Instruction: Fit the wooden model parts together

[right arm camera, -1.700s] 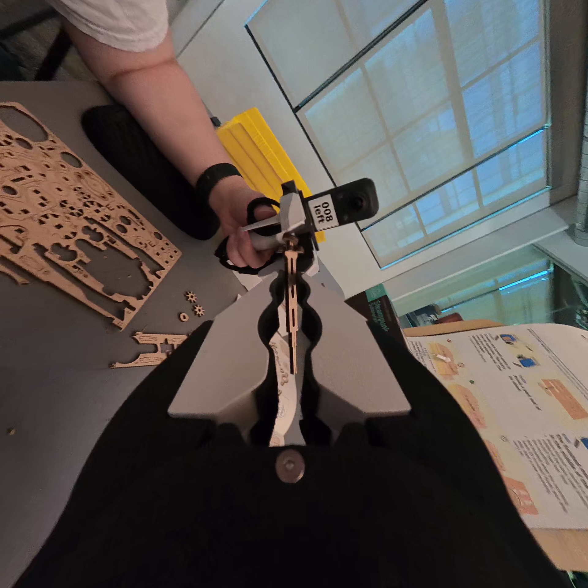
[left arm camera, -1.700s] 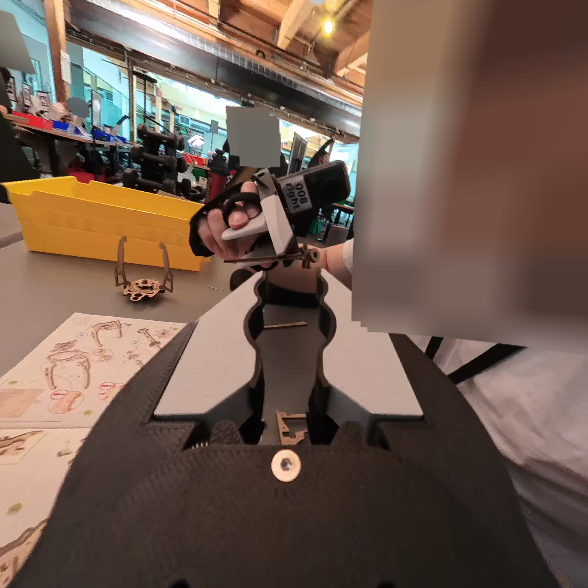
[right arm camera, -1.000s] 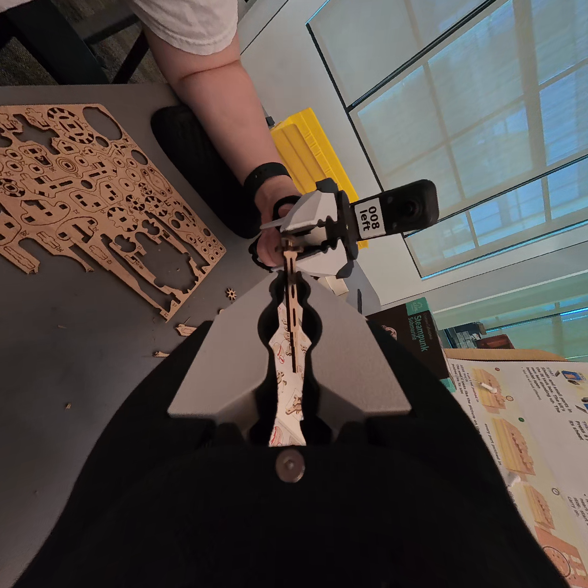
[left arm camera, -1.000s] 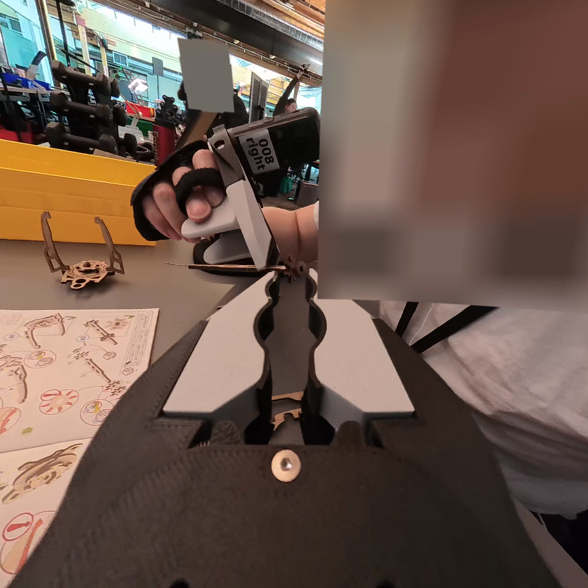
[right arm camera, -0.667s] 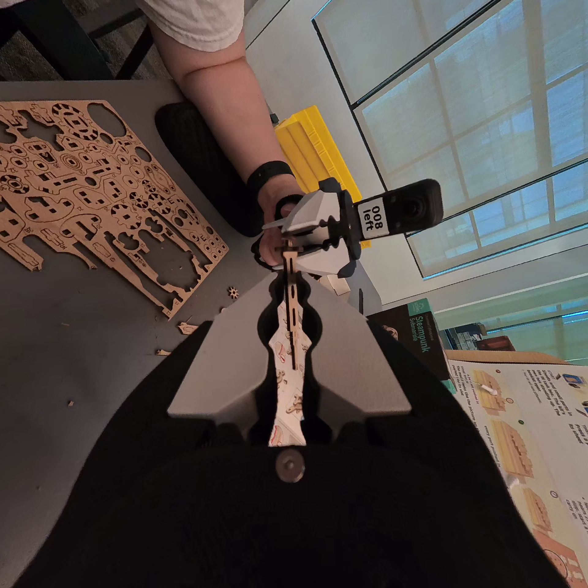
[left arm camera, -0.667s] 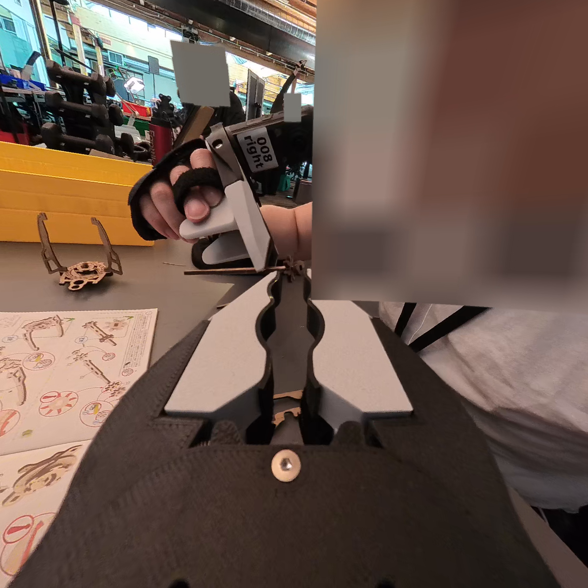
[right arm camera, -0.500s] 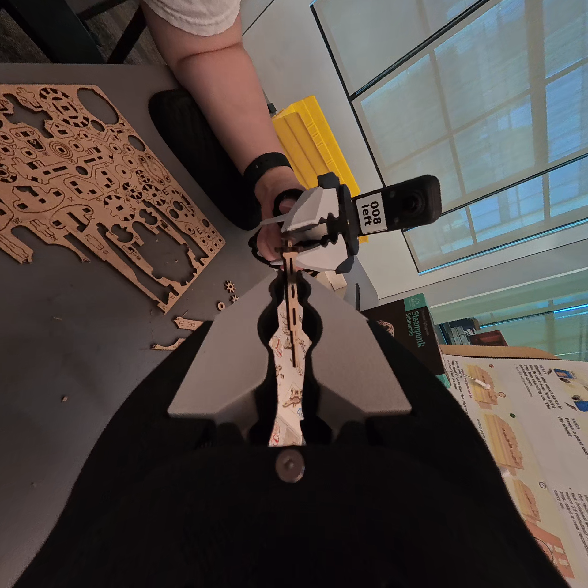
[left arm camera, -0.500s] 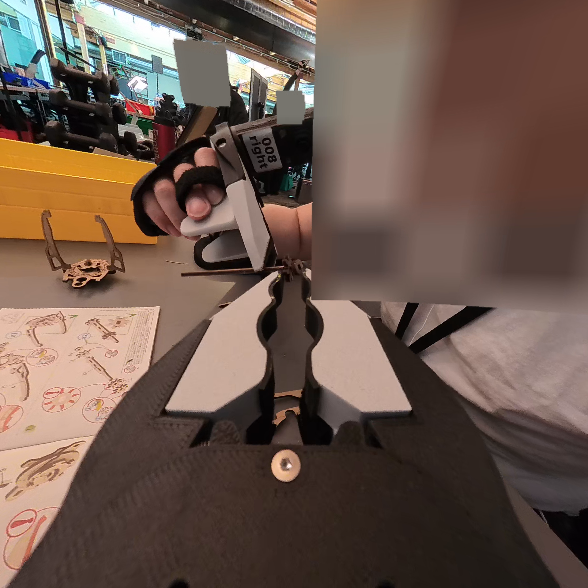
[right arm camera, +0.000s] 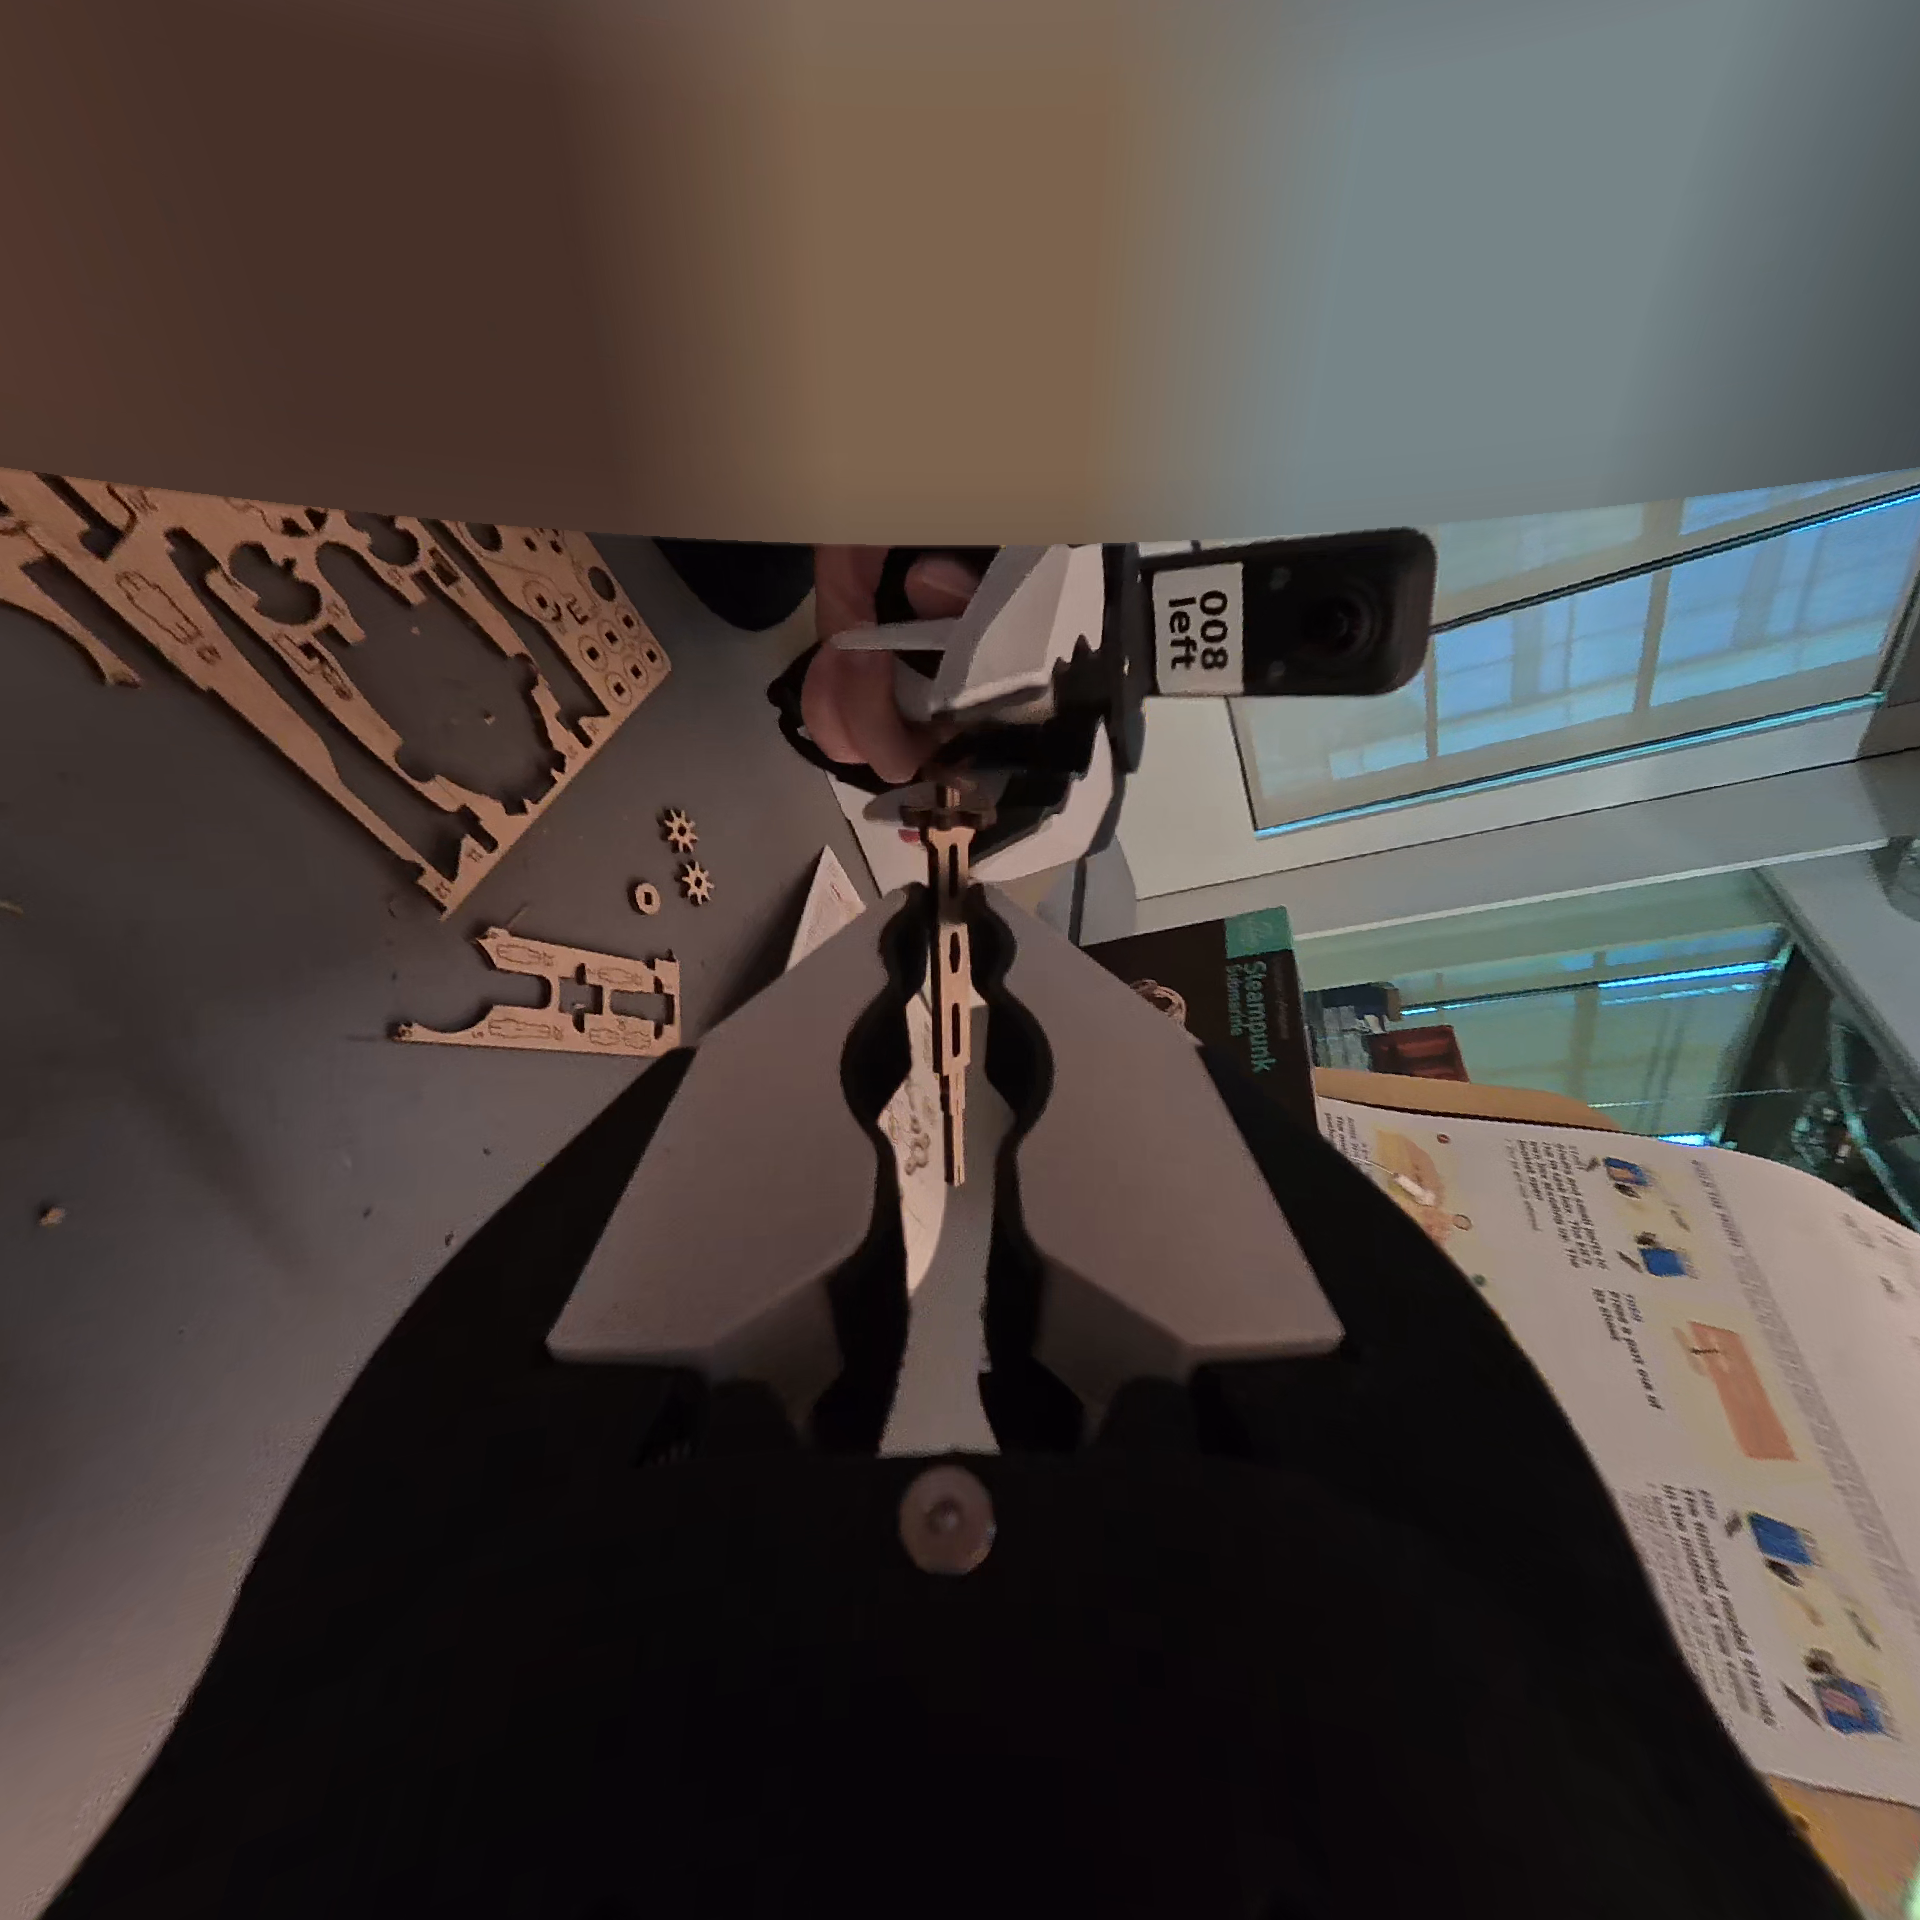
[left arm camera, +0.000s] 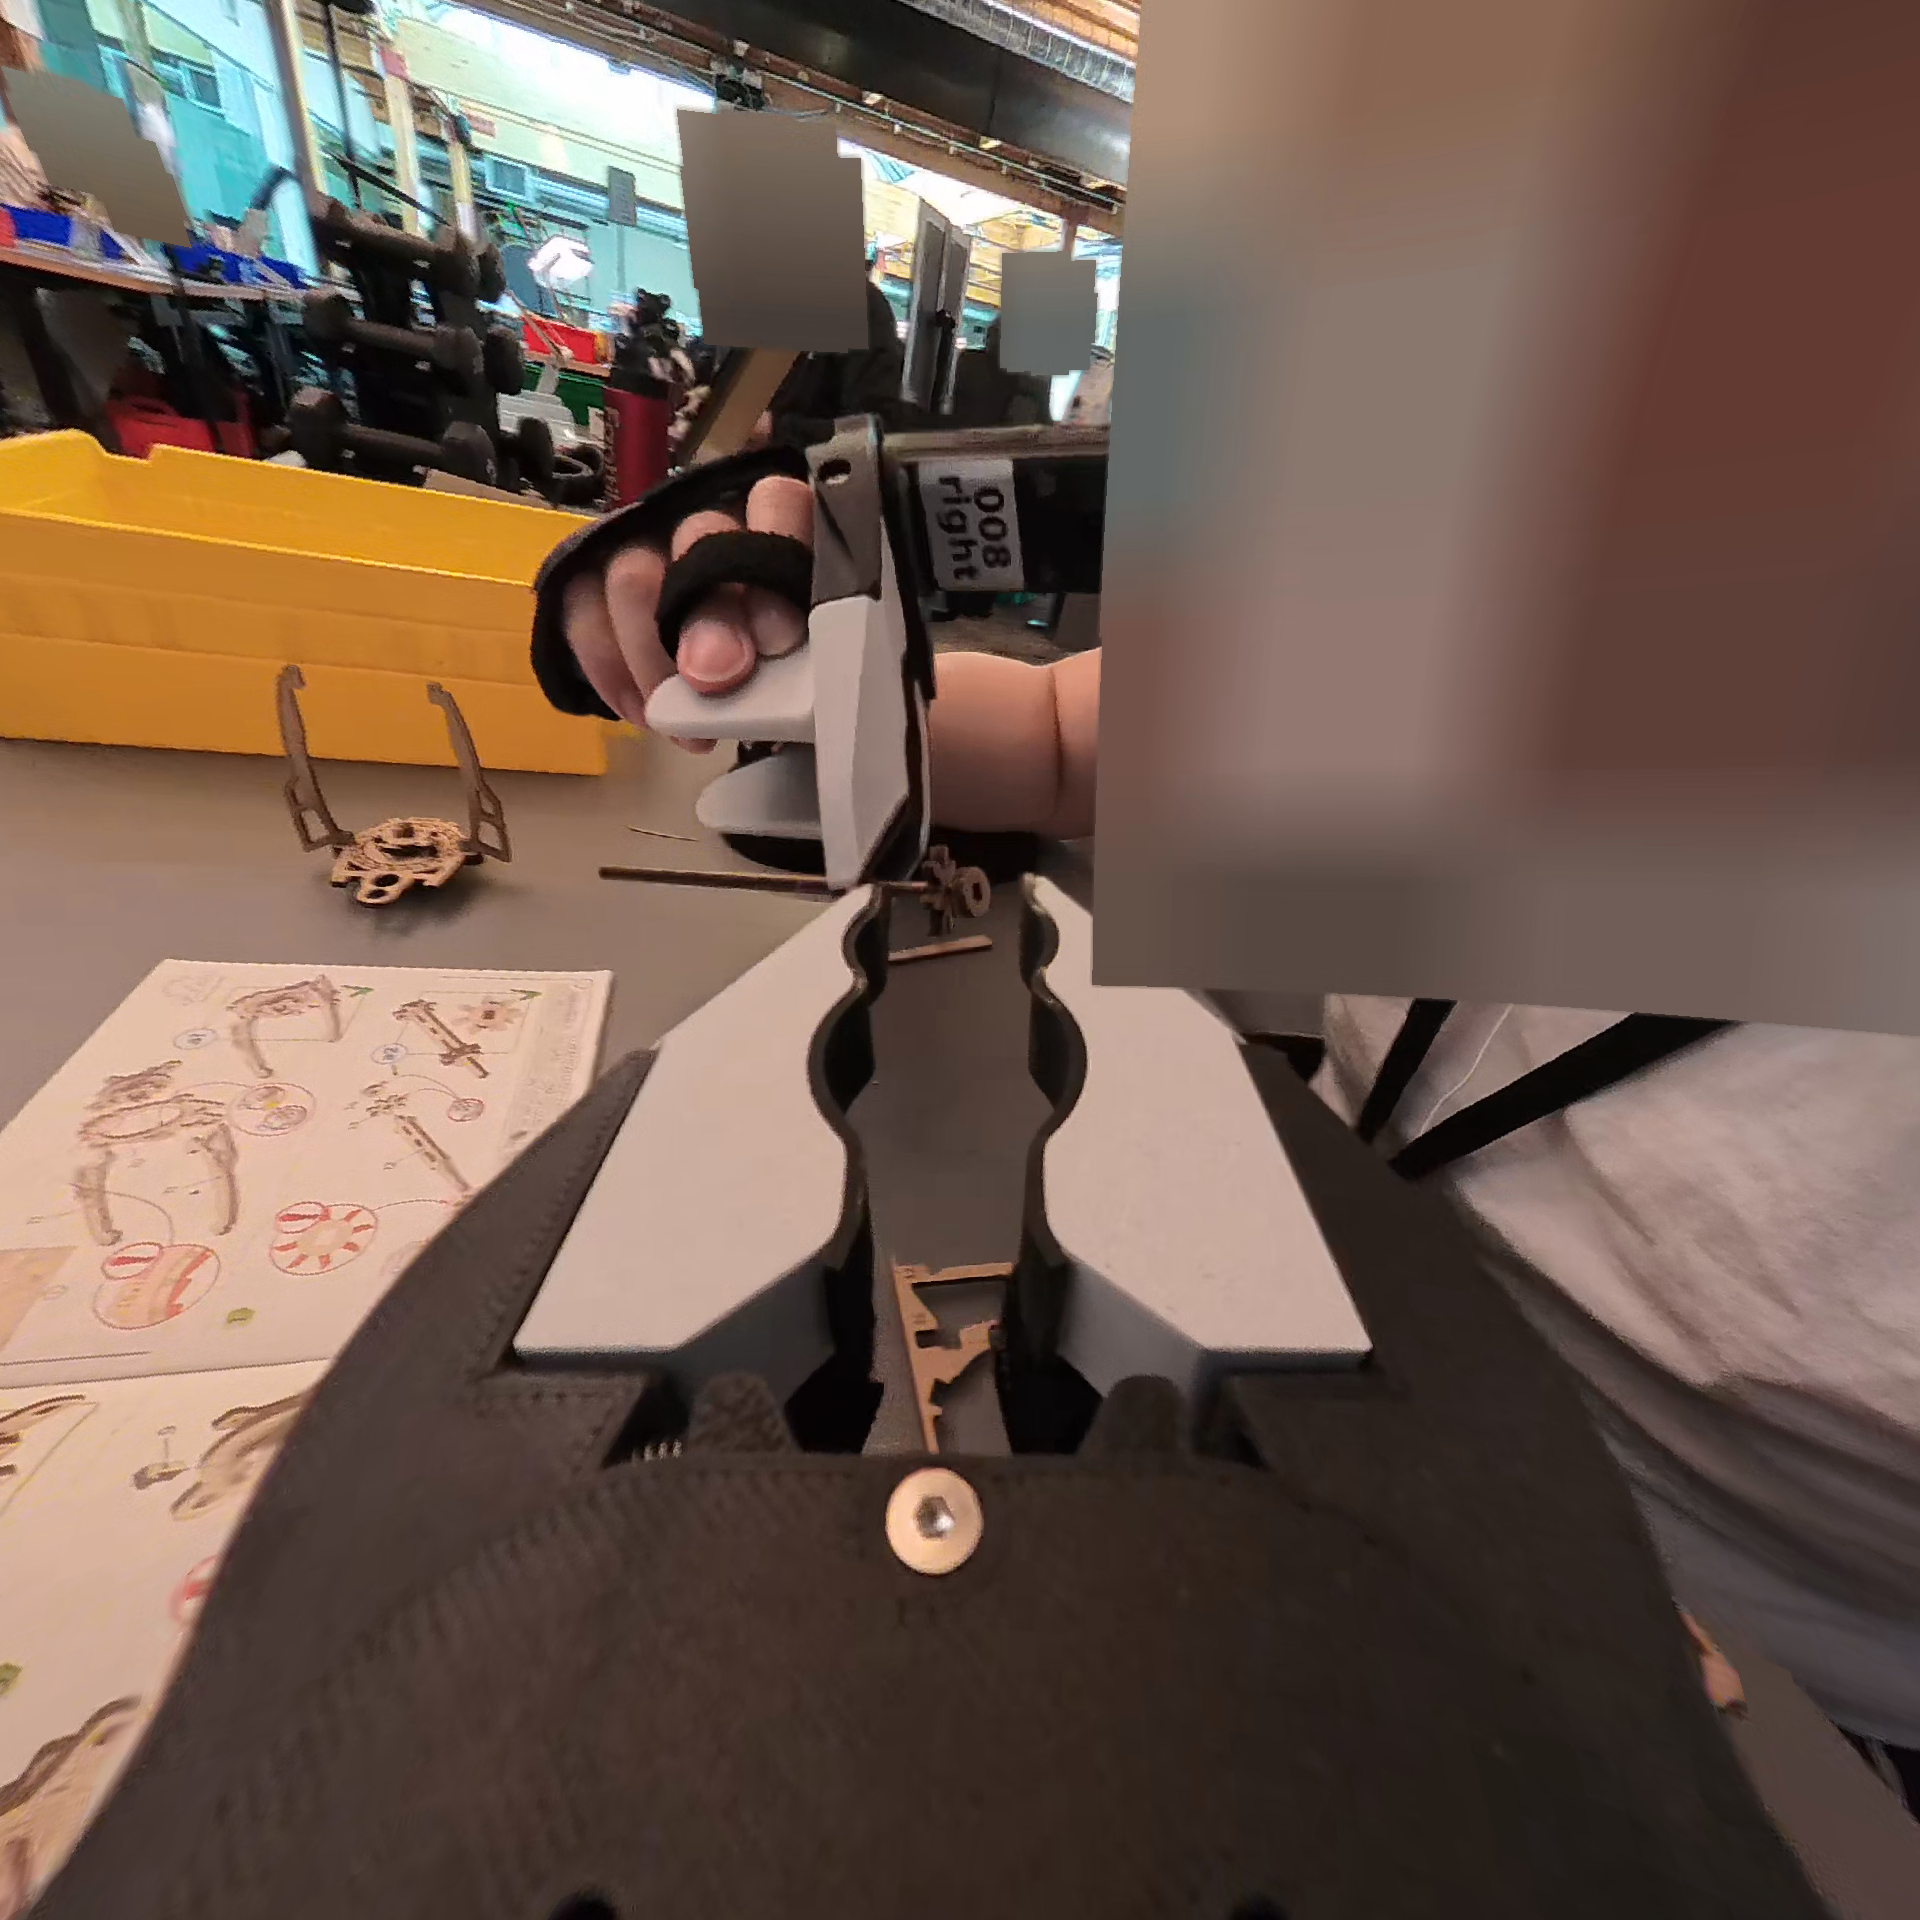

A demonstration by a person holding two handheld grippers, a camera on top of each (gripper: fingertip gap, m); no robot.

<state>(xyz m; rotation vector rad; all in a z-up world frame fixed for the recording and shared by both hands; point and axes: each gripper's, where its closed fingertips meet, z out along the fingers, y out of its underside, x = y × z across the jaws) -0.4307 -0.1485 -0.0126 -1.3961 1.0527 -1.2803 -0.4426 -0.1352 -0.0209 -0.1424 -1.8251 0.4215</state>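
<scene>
My right gripper (right arm camera: 948,906) is shut on a thin slotted wooden strip (right arm camera: 951,997) that runs back between its fingers. A small wooden gear (right arm camera: 940,805) sits on the strip's far end. In the left wrist view the strip (left arm camera: 717,880) lies level under the right gripper's fingers (left arm camera: 857,727), with the gear (left arm camera: 948,894) at its right end. My left gripper (left arm camera: 951,899) is open, its tips on either side of the gear and apart from it. In the right wrist view the left gripper (right arm camera: 997,727) faces me just behind the gear.
A yellow bin (left arm camera: 260,582) stands at the back left, with a part-built model (left arm camera: 390,831) with two curved arms in front of it. Instruction sheets (left arm camera: 260,1143) (right arm camera: 1662,1351) lie on the grey table. A cut-out wooden sheet (right arm camera: 364,665), loose small gears (right arm camera: 681,831), a flat part (right arm camera: 561,1003) and a dark box (right arm camera: 1236,997) lie around. Less than 4 cm separates the two grippers' tips.
My left gripper's jaws have opened a little around the gear. The gear stays on the end of the strip. The right gripper has tilted, still shut on the strip.
</scene>
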